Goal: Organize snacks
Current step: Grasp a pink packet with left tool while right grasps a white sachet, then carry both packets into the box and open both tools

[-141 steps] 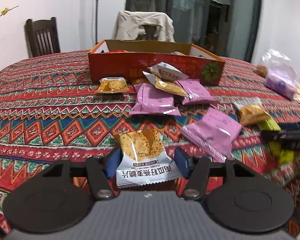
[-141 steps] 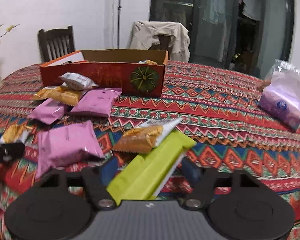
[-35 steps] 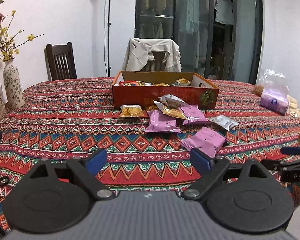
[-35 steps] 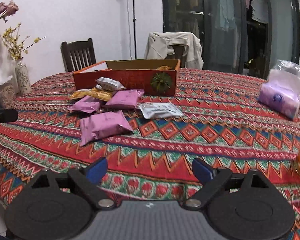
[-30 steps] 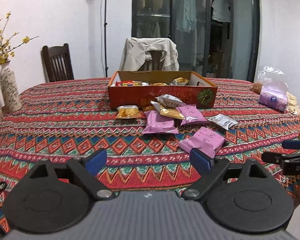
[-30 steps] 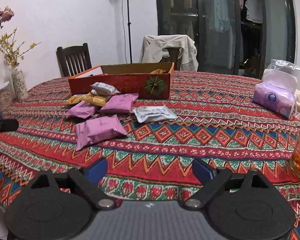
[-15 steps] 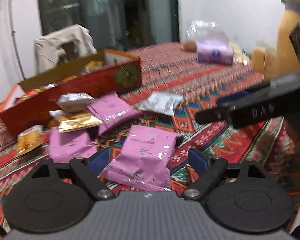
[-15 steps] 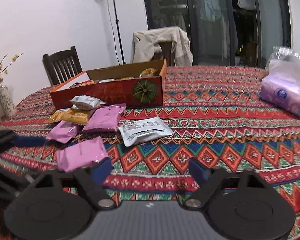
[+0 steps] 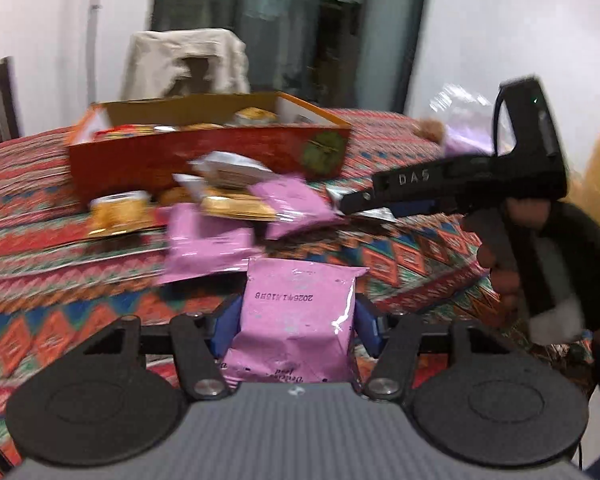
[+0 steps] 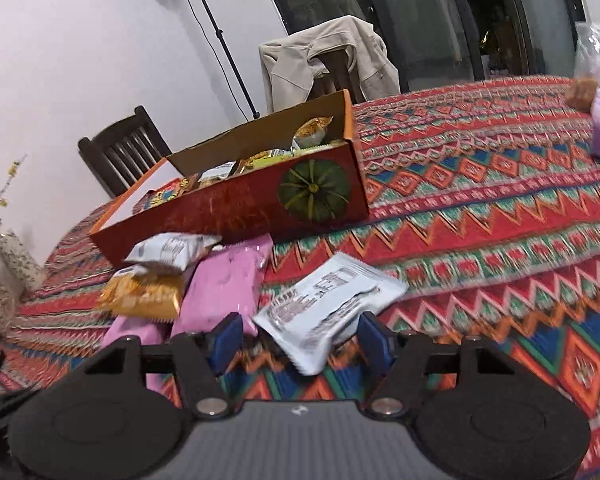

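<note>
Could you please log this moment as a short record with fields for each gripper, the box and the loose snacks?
left gripper: jaws closing, pink packet between the pads
right gripper: jaws closing around a white packet
box: red, open, already holding several snacks
loose snacks: pink packets, a gold packet and a white one piled in front of the box
surface: patterned tablecloth

Pink packet, red box, zigzag-patterned multicoloured tablecloth.
</note>
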Action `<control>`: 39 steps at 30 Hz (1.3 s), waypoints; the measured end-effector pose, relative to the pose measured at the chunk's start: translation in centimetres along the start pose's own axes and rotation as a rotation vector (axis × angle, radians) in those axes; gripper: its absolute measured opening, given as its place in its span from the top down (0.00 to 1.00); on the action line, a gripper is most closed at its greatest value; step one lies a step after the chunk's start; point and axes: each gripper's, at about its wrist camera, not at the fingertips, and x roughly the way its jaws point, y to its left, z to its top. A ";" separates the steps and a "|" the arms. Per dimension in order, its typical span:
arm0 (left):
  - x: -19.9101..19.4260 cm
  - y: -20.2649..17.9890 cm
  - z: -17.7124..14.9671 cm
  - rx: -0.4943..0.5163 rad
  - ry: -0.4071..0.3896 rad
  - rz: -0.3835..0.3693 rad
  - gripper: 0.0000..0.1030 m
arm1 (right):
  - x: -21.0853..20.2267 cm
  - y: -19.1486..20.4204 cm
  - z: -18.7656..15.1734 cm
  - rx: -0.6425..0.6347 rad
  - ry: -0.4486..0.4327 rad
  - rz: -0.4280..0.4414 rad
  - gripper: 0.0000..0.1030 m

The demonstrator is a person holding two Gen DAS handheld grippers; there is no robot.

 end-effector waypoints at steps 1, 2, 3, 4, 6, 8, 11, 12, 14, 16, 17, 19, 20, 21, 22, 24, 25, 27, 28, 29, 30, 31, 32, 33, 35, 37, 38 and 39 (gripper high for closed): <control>-0.6 0.6 -0.1 -0.018 -0.011 0.019 0.41 | 0.5 0.4 0.3 -0.017 -0.001 -0.027 0.37; -1.2 1.2 -0.1 -0.036 -0.021 0.044 0.41 | 1.1 0.9 0.6 -0.049 -0.002 -0.065 0.38; -1.6 1.8 0.0 -0.049 -0.030 0.071 0.41 | 1.8 1.4 0.9 -0.088 -0.002 -0.108 0.38; -1.9 2.3 0.1 -0.057 -0.040 0.100 0.41 | 2.2 1.7 1.1 -0.114 -0.006 -0.143 0.38; -2.2 3.6 0.2 -0.089 -0.046 0.156 0.41 | 3.3 2.4 1.3 -0.180 -0.004 -0.214 0.37; -2.3 4.6 0.1 -0.127 -0.041 0.195 0.41 | 3.7 2.8 1.3 -0.248 -0.013 -0.258 0.37; -2.6 5.5 -0.1 -0.156 -0.038 0.238 0.41 | 3.2 2.8 1.2 -0.259 0.002 -0.234 0.51; -2.8 5.7 -0.2 -0.166 -0.036 0.239 0.41 | 2.7 2.9 0.9 -0.279 0.007 -0.237 0.54; -3.2 5.8 -0.1 -0.180 -0.038 0.231 0.41 | 1.4 2.8 0.2 -0.292 0.013 -0.227 0.56; -3.7 5.5 -0.1 -0.177 -0.043 0.223 0.41 | -0.4 2.6 -1.0 -0.286 0.017 -0.199 0.57; -3.9 5.2 -0.1 -0.173 -0.044 0.219 0.41 | -1.4 2.5 -1.8 -0.287 0.019 -0.190 0.57; -4.0 4.8 -0.1 -0.174 -0.041 0.205 0.41 | -3.4 2.6 -3.5 -0.290 0.022 -0.178 0.57; -4.0 4.5 -0.1 -0.176 -0.038 0.195 0.41 | -4.3 2.4 -4.2 -0.284 0.022 -0.170 0.57; -3.7 4.2 0.1 -0.176 -0.035 0.189 0.41 | -5.2 2.2 -4.7 -0.275 0.023 -0.164 0.57; -3.7 4.0 0.2 -0.173 -0.034 0.184 0.41 | -5.8 2.0 -5.0 -0.269 0.022 -0.162 0.57; -3.4 3.6 0.5 -0.162 -0.034 0.174 0.41 | -6.5 1.6 -5.4 -0.267 0.022 -0.167 0.57; -3.4 3.4 0.6 -0.159 -0.036 0.172 0.41 | -6.7 1.5 -5.5 -0.269 0.021 -0.172 0.57; -3.3 3.2 1.0 -0.157 -0.041 0.162 0.41 | -6.9 1.4 -5.6 -0.278 0.020 -0.173 0.57; -3.3 3.2 1.2 -0.160 -0.044 0.156 0.41 | -6.9 1.4 -5.5 -0.280 0.018 -0.171 0.57; -3.2 3.3 1.6 -0.166 -0.048 0.144 0.41 | -7.0 1.4 -5.4 -0.284 0.012 -0.167 0.58; -3.2 3.5 2.0 -0.171 -0.052 0.129 0.41 | -7.0 1.4 -5.2 -0.285 0.003 -0.161 0.58; -3.2 3.8 2.5 -0.183 -0.060 0.108 0.41 | -7.0 1.4 -4.8 -0.284 -0.006 -0.154 0.58; -3.2 4.2 3.2 -0.194 -0.070 0.088 0.41 | -7.1 1.3 -4.6 -0.281 -0.013 -0.145 0.58; -3.2 4.6 4.1 -0.196 -0.082 0.076 0.41 | -7.3 1.2 -4.1 -0.271 -0.020 -0.126 0.58; -2.8 5.2 6.3 -0.180 -0.119 0.070 0.41 | -7.8 0.9 -2.7 -0.246 -0.038 -0.068 0.58; -1.6 6.0 8.9 -0.158 -0.151 0.065 0.41 | -8.1 1.1 -0.6 -0.253 -0.071 -0.021 0.58; -0.5 6.4 10.6 -0.152 -0.152 0.064 0.41 | -8.0 1.4 0.4 -0.266 -0.095 -0.004 0.58; 0.7 6.7 12.1 -0.148 -0.143 0.065 0.41 | -7.6 1.8 1.9 -0.284 -0.120 0.009 0.58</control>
